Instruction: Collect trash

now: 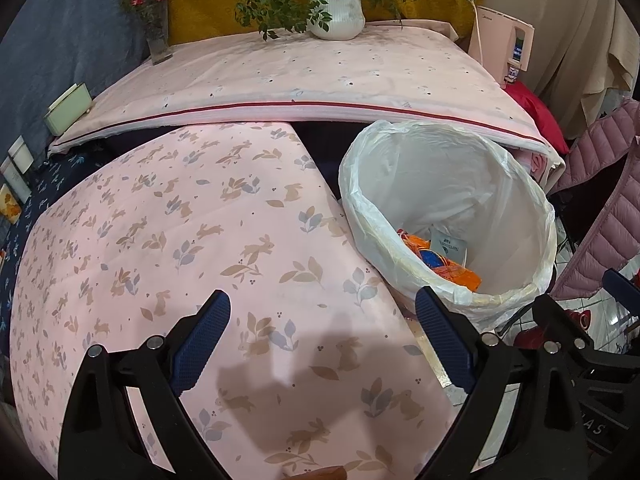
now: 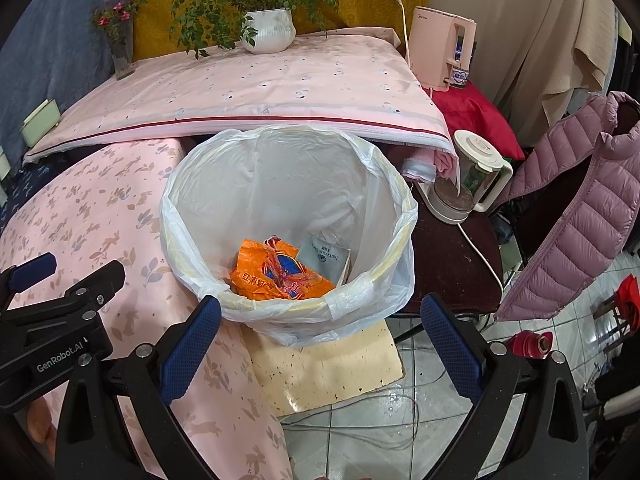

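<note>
A trash bin lined with a white plastic bag (image 2: 394, 216) stands beside the round table; it also shows in the left wrist view (image 1: 362, 196). Inside lie an orange wrapper (image 2: 276, 270) and a pale packet (image 2: 326, 258); both show in the left wrist view too, the wrapper (image 1: 448, 262) and the packet (image 1: 448, 245). My left gripper (image 1: 322, 340) is open and empty above the pink rabbit-print tablecloth (image 1: 160, 240), left of the bin. My right gripper (image 2: 320, 344) is open and empty just in front of the bin's near rim.
A second pink-clothed table (image 2: 260, 88) behind holds a white potted plant (image 2: 270, 32) and a flower vase (image 2: 120, 56). A pink appliance (image 2: 444, 52), a kettle (image 2: 468, 178) on a dark stool, a mauve puffer jacket (image 2: 580, 208) and floor cables (image 2: 360, 420) are on the right.
</note>
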Demonstrator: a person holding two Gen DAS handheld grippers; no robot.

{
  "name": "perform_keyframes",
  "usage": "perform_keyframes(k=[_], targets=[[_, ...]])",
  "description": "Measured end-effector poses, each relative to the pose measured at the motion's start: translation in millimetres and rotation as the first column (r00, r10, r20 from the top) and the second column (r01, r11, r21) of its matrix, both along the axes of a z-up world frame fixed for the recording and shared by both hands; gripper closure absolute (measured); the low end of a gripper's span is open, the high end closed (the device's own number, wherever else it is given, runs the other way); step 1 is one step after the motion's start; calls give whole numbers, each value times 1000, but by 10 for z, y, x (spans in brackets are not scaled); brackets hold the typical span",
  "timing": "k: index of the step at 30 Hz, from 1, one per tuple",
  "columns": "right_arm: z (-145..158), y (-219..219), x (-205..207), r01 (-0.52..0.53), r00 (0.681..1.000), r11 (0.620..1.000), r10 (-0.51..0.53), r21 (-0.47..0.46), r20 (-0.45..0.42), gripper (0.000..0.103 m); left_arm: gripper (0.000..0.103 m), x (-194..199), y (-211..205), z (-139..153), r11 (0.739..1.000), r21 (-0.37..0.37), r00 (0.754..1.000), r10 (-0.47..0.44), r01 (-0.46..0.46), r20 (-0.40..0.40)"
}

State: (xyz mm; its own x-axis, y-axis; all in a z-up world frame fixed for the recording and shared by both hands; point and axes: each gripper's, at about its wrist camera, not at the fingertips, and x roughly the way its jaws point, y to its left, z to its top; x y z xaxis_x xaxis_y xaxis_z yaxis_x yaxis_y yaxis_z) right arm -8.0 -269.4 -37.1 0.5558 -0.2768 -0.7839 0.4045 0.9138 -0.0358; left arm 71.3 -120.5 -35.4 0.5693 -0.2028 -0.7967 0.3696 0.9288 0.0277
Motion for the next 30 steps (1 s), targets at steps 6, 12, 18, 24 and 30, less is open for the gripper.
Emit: perform_keyframes(k=[6,12,18,24,30], targets=[[2,-3,4,-1,1000,1000,1,0,-1,7,14,-10,-2,2,1000,0,1000,9,-9,2],[2,-5,4,0,1000,1000,0,1,0,7,14,-23,-16,7,1000,3,1000,9,-9,6],[1,-11,4,0,1000,1000,0,1,-1,7,14,-45,-34,17,1000,9,1000,1,-2,10],[-6,-15,-13,4,1000,1000,-4,2,0,7,14,-57,-44,15,1000,11,1000,-1,1,11],[-9,-24,-30,7,1000,1000,-7,4,1,7,14,-71,-55,12,1000,11,1000,-3,3,11]])
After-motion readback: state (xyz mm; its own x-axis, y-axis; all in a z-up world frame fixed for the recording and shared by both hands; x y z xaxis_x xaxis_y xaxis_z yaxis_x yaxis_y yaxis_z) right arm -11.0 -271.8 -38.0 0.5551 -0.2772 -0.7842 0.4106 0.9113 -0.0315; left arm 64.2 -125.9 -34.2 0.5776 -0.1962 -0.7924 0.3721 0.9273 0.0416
